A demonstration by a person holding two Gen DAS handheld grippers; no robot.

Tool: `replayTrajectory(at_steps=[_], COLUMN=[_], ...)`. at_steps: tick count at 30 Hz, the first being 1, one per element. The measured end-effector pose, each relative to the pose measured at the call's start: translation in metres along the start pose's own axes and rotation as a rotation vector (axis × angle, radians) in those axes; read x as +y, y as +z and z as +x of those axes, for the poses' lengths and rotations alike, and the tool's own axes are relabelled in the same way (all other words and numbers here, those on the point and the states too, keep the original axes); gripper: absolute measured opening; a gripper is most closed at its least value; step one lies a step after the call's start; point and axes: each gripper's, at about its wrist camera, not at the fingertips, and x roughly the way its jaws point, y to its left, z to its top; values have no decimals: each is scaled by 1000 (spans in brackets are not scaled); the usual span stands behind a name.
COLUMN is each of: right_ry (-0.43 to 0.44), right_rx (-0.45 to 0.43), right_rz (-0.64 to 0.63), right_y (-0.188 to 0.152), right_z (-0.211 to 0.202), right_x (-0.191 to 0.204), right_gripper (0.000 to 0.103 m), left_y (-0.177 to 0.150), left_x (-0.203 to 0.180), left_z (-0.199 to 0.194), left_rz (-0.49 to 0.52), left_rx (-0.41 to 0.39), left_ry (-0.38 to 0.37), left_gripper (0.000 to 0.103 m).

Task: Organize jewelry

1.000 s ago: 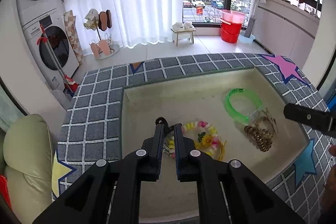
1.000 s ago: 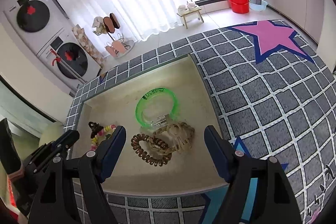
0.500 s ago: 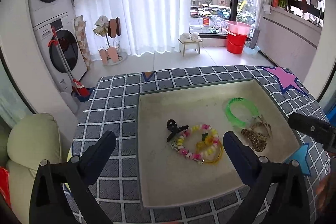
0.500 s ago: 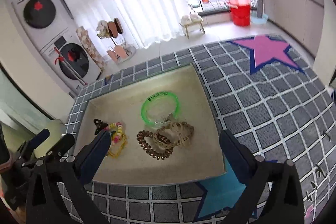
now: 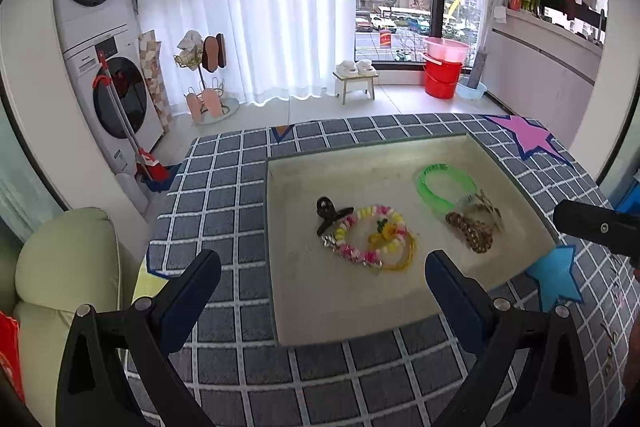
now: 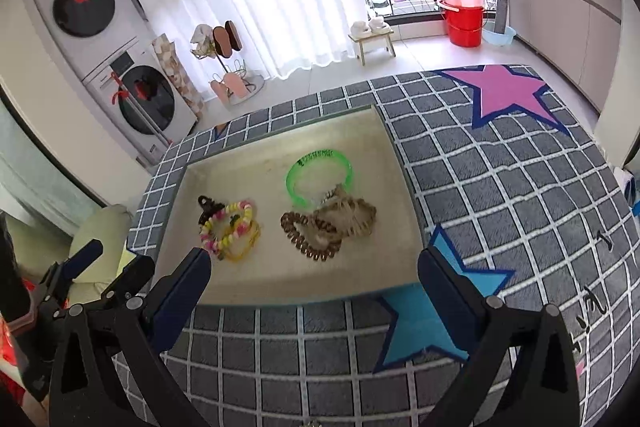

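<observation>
Jewelry's all sitting in the cream tray (image 5: 288, 307) in two clumps, beaded bracelet (image 5: 370, 237) apart from the green bangle (image 5: 446, 183), both left gripper (image 5: 322, 281) and right gripper (image 6: 314, 277) gaping empty, so I'd pick just one piece and drop straight down.

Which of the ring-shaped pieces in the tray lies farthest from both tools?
The translucent green bangle, at the tray's far side; the beaded bracelet and brown coil tie lie nearer.
</observation>
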Motion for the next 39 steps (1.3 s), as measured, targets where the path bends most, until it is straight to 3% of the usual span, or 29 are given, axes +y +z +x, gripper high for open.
replayTrajectory(at_steps=[11,20,28,34,36,39], right_ry=[11,-35,-37,-30,-33,-29], right_rx=[47,104,152,181,197,222], right_rz=[-21,-63,-27,-37,-55,-75], right_y=[-38,-90,-109,-118,-122,-128], right_z=[-20,-40,-35,-26,-21,-14], right_x=[3,-1,-9,-2,2,6], right_gripper=[103,103,102,92,78,68], left_y=[-30,-66,-108,-138,-147,-156], left_x=[2,-8,-24,-39,-47,-58], left_z=[-21,-34,-64,-88,-93,-96], left_rz=[10,58,99,134,140,149], left_rx=[33,75,99,109,116,124], left_ry=[-42,-97,-169,-216,-235,-255], left_gripper=[103,103,103,103,103,103])
